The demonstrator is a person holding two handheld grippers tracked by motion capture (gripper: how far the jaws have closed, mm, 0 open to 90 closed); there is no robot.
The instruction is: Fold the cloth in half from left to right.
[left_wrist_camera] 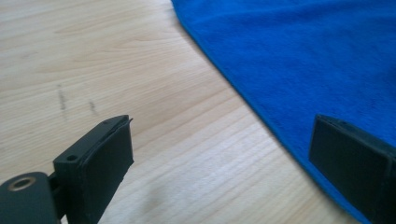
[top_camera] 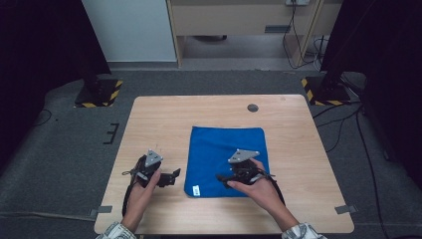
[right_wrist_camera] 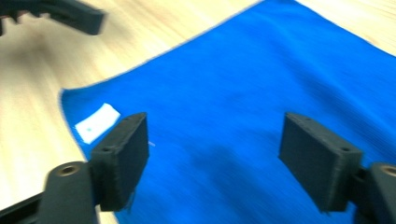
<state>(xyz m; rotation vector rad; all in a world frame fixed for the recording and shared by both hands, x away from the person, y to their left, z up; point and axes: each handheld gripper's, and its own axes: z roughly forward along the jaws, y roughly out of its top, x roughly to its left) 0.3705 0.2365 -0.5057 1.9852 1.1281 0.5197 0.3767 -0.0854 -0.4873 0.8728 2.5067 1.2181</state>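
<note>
Broadly, the wooden table (top_camera: 149, 119) carries one thing that matters: a blue cloth (top_camera: 219, 144) lying flat a little right of its middle, squarish, with a small white label (top_camera: 196, 189) at its near left corner. A dark round plug (top_camera: 253, 107) sits in the tabletop beyond the cloth, well apart from it.

My right tool (top_camera: 222, 177) hovers over the near part of the cloth, jaws spread wide and holding nothing; in the right gripper view (right_wrist_camera: 212, 154) blue fabric fills the gap between them and the label (right_wrist_camera: 97, 122) lies just beside the left jaw. My left tool (top_camera: 175, 175) rests low over bare wood just beside the cloth's left edge, also wide and empty; in the left gripper view (left_wrist_camera: 224, 158) one jaw stands over the wood and the other over the cloth's hem (left_wrist_camera: 261, 116).

I judge this to be the approach before a first grasp, probably for folding or lifting the cloth. Next, each tool needs to drop onto an edge or corner, one jaw sliding under the hem, then close on a single layer without bunching.
</note>
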